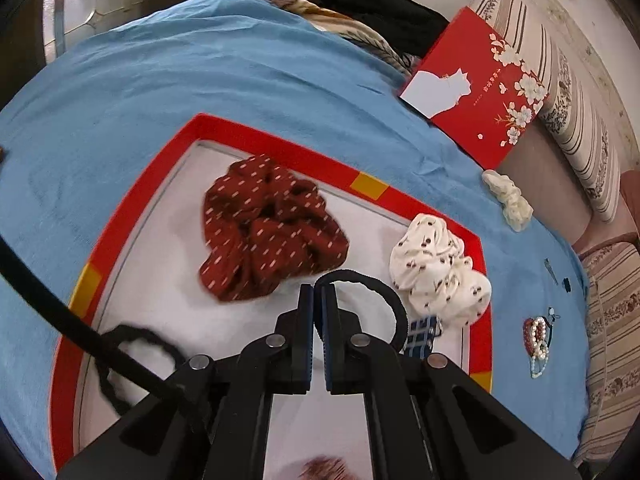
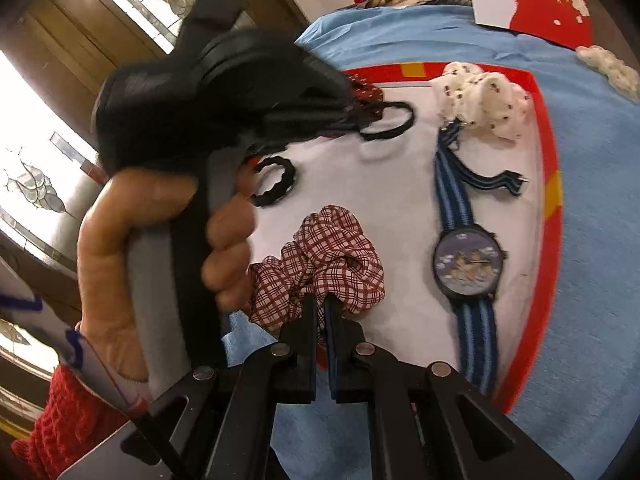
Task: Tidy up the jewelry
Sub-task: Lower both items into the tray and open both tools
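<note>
A red-rimmed white tray (image 1: 280,146) lies on a blue cloth. My left gripper (image 1: 319,292) is shut on a thin black hair band (image 1: 376,286) above the tray; the band also shows in the right wrist view (image 2: 394,128). A dark red dotted scrunchie (image 1: 268,228) and a white spotted scrunchie (image 1: 440,272) lie in the tray. My right gripper (image 2: 321,304) is shut on a red plaid scrunchie (image 2: 320,264) at the tray's near edge. A blue striped watch (image 2: 468,264) and a black wavy band (image 2: 276,186) lie in the tray (image 2: 554,152).
A red box lid with a white cat (image 1: 476,80) stands at the back right. A cream scrunchie (image 1: 508,200) and bead bracelets (image 1: 536,340) lie on the cloth right of the tray. Clothes (image 1: 360,4) are piled behind. A striped sofa (image 1: 580,128) is at the right.
</note>
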`<act>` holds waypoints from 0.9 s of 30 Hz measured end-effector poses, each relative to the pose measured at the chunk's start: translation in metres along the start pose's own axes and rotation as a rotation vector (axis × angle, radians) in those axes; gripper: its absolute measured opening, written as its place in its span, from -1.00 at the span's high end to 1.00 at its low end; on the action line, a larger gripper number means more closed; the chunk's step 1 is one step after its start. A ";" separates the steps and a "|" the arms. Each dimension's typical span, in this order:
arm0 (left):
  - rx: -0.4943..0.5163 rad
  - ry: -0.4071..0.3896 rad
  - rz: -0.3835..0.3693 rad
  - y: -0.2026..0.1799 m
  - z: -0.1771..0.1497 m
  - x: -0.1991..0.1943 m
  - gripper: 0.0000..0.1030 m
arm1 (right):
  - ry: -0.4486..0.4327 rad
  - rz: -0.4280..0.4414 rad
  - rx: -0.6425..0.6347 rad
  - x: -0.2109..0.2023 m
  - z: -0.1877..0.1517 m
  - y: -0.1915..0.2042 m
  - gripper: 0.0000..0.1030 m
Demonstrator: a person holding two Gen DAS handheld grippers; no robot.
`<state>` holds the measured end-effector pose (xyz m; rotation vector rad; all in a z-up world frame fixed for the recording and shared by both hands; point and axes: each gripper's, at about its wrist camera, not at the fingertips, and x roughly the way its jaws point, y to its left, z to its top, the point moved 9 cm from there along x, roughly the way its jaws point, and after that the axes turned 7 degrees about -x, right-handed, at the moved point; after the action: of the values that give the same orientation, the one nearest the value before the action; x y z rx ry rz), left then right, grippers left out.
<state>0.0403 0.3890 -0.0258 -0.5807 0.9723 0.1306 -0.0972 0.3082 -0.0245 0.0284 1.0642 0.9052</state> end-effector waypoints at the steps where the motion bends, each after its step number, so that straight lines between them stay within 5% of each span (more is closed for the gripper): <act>1: -0.001 0.008 -0.010 -0.001 0.002 0.002 0.94 | 0.002 0.000 -0.006 0.002 0.000 0.002 0.90; 6: -0.014 0.015 -0.028 -0.005 0.004 0.003 0.83 | 0.002 -0.006 -0.038 0.006 -0.001 0.010 0.85; 8: -0.002 -0.002 -0.027 -0.006 0.004 -0.002 0.48 | -0.007 -0.014 -0.042 0.003 0.000 0.011 0.85; 12: 0.000 -0.041 -0.059 -0.009 0.007 -0.020 0.35 | -0.043 -0.020 -0.054 -0.015 0.001 0.013 0.27; 16: -0.030 -0.131 -0.119 -0.006 0.010 -0.057 0.13 | -0.091 -0.039 -0.083 -0.040 0.003 0.019 0.23; 22: -0.077 -0.226 -0.088 0.006 -0.001 -0.091 0.10 | -0.144 -0.102 -0.129 -0.087 -0.010 0.020 0.17; 27: -0.004 -0.270 -0.025 -0.007 -0.013 -0.098 0.09 | -0.187 -0.218 -0.093 -0.140 -0.028 -0.023 0.09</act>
<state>-0.0229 0.3914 0.0509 -0.5626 0.7027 0.1844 -0.1282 0.1914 0.0546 -0.0782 0.8331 0.7378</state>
